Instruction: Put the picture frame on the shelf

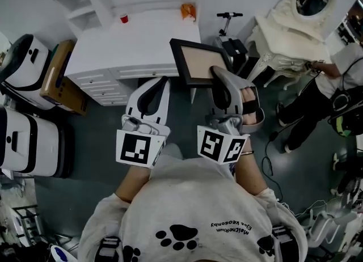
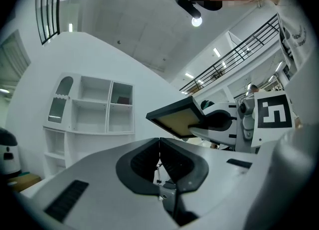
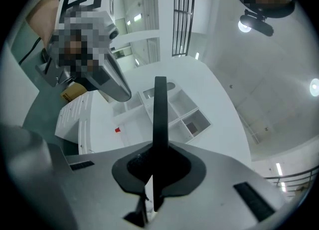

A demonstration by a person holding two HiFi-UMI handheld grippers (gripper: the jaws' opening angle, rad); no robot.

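Upside-down print on sweatshirt (image 1: 193, 212): perhaps "MeltonRun"; second line unclear.

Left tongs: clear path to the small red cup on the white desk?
Probably yes. The left tongs are shut and empty, the white desk lies bare between them and the small red cup, and the black picture frame in the right tongs sits off to the right.

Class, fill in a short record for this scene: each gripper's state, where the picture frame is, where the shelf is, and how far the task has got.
left gripper: jaws together, nothing between them
right gripper: shut on the picture frame's edge
picture frame: held in the air, in front of the white desk
shelf: white unit at the desk's far side
task stage: frame not yet on the shelf
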